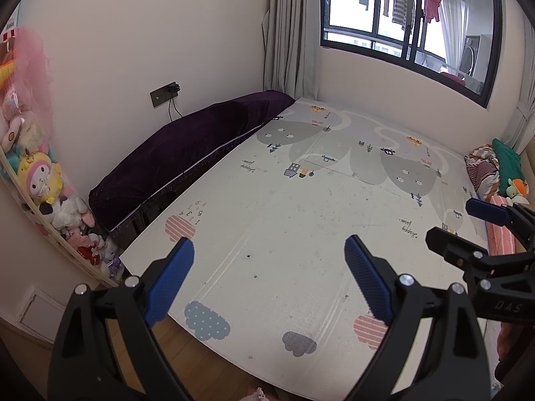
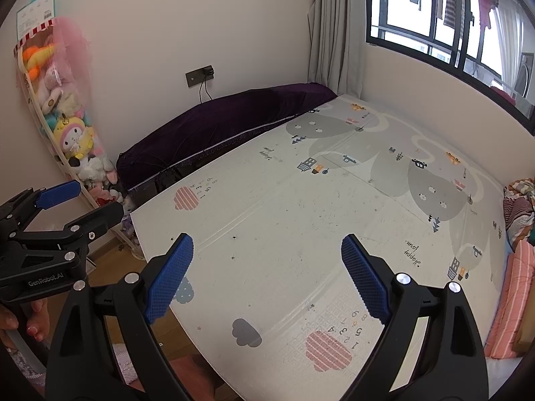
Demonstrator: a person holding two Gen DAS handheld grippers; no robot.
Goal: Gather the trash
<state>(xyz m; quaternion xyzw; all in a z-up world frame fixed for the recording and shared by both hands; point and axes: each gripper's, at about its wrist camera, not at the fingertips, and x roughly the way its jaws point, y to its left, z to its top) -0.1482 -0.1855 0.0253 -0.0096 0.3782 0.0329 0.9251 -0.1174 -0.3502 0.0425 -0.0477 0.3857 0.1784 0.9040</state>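
Observation:
No clear piece of trash shows in either view; only small dark specks (image 1: 248,256) lie on the patterned play mat (image 1: 301,200), which covers a raised bed-like platform. My left gripper (image 1: 269,277) is open and empty, held above the mat's near edge. My right gripper (image 2: 267,277) is open and empty too, above the same edge. The right gripper also shows at the right of the left wrist view (image 1: 458,224), and the left gripper at the left of the right wrist view (image 2: 87,200). Both hover beside each other, touching nothing.
A long dark purple cushion (image 1: 187,153) lies along the wall at the mat's left side. A tall net of plush toys (image 1: 40,167) stands in the left corner. Folded blankets and clothes (image 1: 495,173) pile at the mat's right. Wooden floor (image 1: 200,361) lies below the near edge.

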